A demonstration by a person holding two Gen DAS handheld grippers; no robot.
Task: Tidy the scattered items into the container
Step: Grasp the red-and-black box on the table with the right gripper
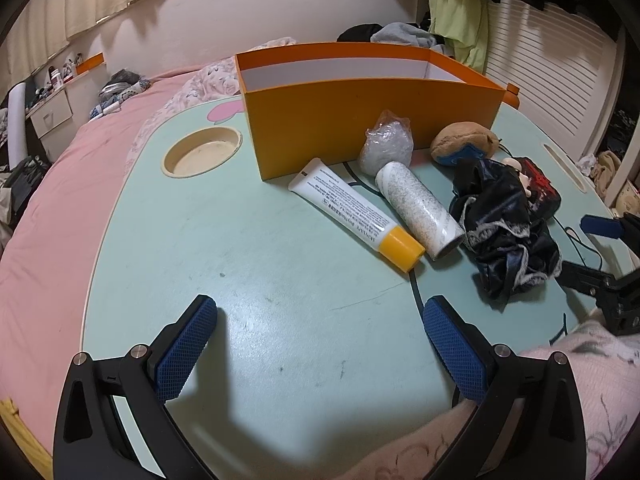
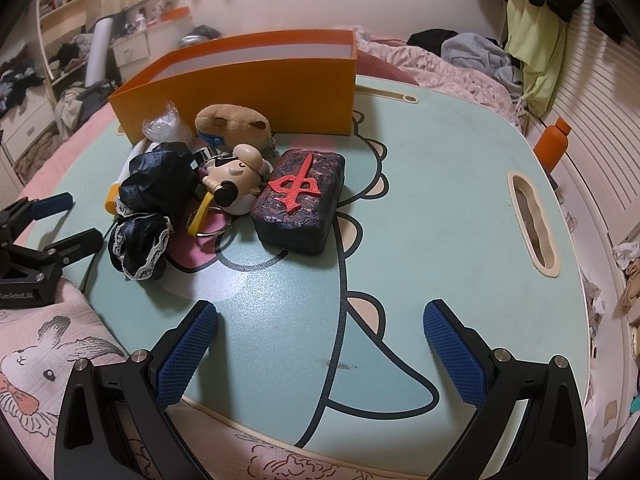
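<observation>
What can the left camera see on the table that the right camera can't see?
Only the left wrist view shows the round cup holder and the whole white tube with its yellow cap, beside the speckled cylinder.

Only the right wrist view shows the cartoon figure keychain clearly, the long handle slot in full, and the orange bottle.

Both show the orange box, the capybara plush, the black lacy cloth, the dark block with the red symbol and the crinkly plastic bag. Nothing is visible inside the box.

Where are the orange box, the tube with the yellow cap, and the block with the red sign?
orange box (image 1: 372, 120): left wrist view, front wall.
tube with the yellow cap (image 1: 348, 204): left wrist view, white body.
block with the red sign (image 2: 298, 204): right wrist view, top face.
</observation>
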